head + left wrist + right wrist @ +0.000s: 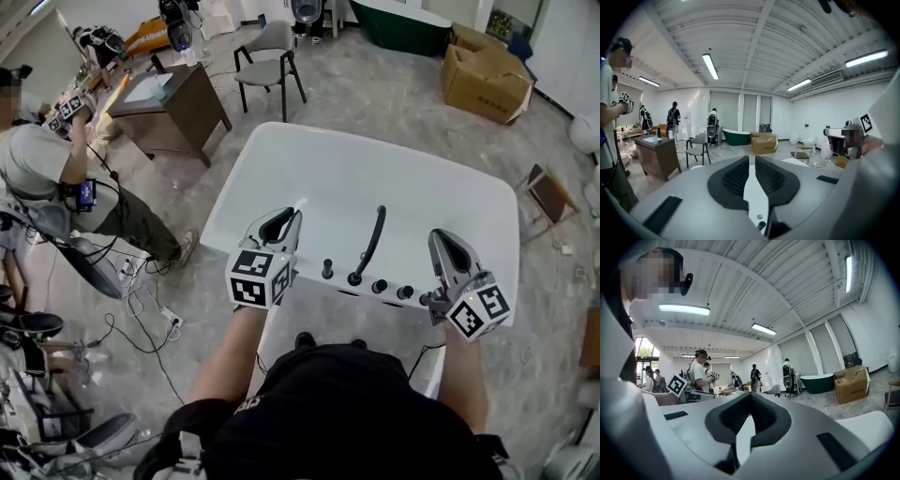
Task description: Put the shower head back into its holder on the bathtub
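Left gripper [296, 216] over the bathtub's [375, 169] near rim, left end: jaws a narrow slit apart, nothing between. Shower head [373, 236] sits in its holder [355, 278] mid near rim, among the knobs [380, 286]. Right gripper [439, 236] at the right end: jaws together, empty.

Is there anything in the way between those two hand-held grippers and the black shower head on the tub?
Nothing visible is. The shower head lies at the near rim of the bathtub, between the left hand-held gripper and the right hand-held gripper. Only small black knobs stand beside it.
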Tool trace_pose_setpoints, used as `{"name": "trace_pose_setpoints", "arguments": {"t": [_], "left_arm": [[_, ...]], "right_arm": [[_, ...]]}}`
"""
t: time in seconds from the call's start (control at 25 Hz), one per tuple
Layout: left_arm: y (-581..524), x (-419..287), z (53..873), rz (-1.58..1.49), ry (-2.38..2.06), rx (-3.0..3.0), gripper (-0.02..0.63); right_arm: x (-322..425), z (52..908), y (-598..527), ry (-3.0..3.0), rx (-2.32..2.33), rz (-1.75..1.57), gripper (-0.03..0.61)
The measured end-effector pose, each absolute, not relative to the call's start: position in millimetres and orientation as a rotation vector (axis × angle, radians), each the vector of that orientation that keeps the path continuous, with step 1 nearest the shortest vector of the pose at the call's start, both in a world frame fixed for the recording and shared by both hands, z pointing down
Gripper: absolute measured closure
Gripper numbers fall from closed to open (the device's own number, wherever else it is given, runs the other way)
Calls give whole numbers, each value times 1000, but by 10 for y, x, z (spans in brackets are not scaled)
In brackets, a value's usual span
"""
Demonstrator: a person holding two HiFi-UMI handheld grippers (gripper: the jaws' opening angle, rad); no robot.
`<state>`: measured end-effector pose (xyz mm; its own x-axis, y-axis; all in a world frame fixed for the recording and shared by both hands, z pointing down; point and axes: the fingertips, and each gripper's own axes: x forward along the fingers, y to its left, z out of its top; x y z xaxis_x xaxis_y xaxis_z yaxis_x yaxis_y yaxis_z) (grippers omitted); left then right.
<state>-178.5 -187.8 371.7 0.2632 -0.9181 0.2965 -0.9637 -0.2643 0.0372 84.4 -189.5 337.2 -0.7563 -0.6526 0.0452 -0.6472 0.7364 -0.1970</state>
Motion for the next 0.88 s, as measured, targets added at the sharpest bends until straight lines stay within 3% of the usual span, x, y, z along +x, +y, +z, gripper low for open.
{"name": "trace_pose_setpoints", "arguments": {"t": [0.4,0.88], "left_arm": [[-1815,-1807,3358,230,-1827,2358,572],[-1678,-2130,3437,255,-1919,2289,577]], "right_arm": [[851,2928,-1872,2819,-1159,-101,568],[686,3086,-1806,2815,-1230,-108,568]]}}
